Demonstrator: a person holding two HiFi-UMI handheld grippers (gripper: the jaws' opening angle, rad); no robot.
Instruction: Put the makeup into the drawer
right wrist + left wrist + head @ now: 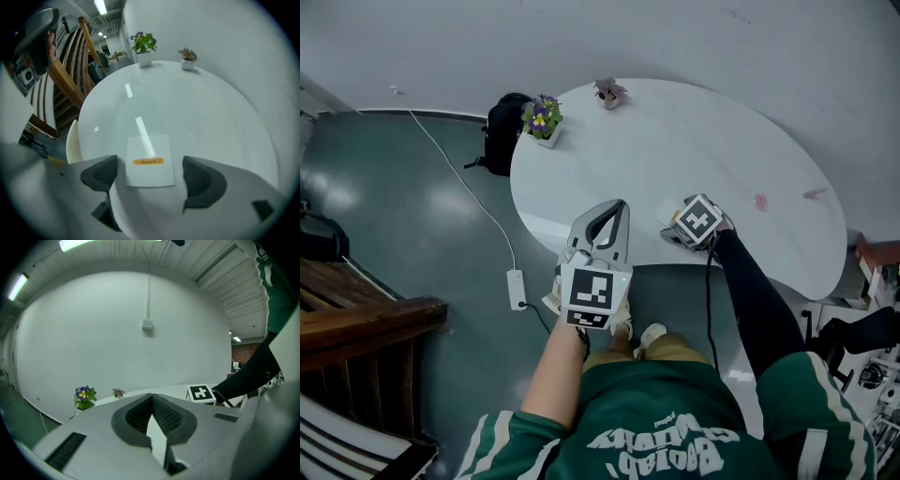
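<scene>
Two grippers, and only one is doing any work right now. On the left, we're holding the left gripper (151,399) roughly level near the edge of the table (675,141). Its jaws are clenched together on nothing, so our guess is we're parking it out of the way and saving it for the drawer, which isn't showing in any view.

Moving right, we're pointing the right gripper (151,174) steeply down at the near edge of the table with its jaws spread wide and empty. It's straddling the makeup, a flat white box (149,161) with an orange label. The box is lying on the tabletop between the pads, and neither pad is touching it. The wide spread makes sense to us because the box is broad, and coming from above lets the pads drop down either side.

Further right, a couple of small pink bits (759,201) are sitting on the table, well apart from the box. We can't tell what they are.
</scene>
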